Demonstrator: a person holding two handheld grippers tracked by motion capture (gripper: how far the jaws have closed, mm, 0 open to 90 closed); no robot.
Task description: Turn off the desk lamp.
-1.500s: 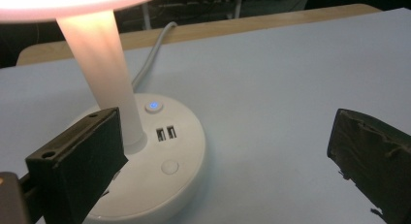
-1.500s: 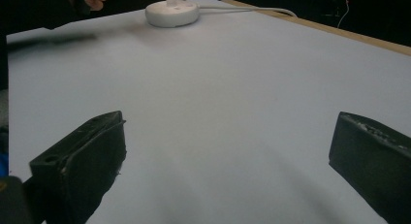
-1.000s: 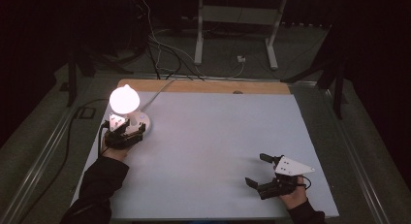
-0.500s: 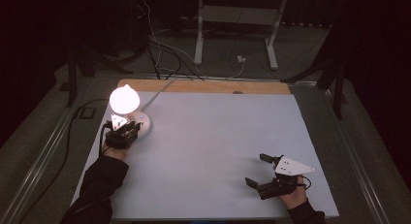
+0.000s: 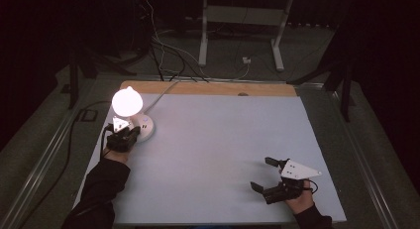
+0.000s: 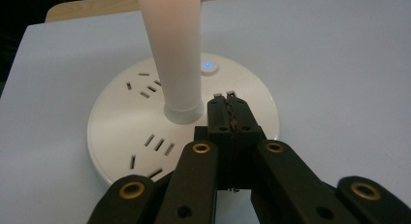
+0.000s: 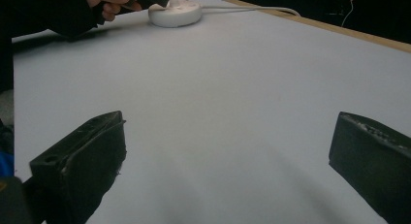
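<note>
A white table [image 5: 218, 154] lies under the high view in a dark room; a wooden strip [image 5: 208, 88] runs along its far edge, and a frame [image 5: 242, 21] stands on the floor beyond it.

A lamp [image 5: 128, 102] stands near the table's 10 o'clock corner, its round head lit and glaring; its stem [image 6: 173, 54] rises from a round white base [image 6: 121, 122] that carries socket slots and a small button [image 6: 208, 66] glowing blue at about 1 o'clock of the stem; a white cord [image 5: 159, 96] runs from the base toward the far edge.

The left gripper [image 5: 130, 134] sits at the base's near side, toward 7 o'clock of the lamp head; in the left gripper view its jaws are pressed together with no gap and nothing between them, and their tips [image 6: 228, 99] are over the base just right of the stem's foot, between the stem and the button; whether they touch the base cannot be told.

The right gripper [image 5: 264, 174] rests near the table's 5 o'clock corner, well apart from the lamp; its jaws are spread wide and empty, with bare table between them in the right gripper view; there the base and the left hand [image 7: 109, 6] show far off at about 11 o'clock.
</note>
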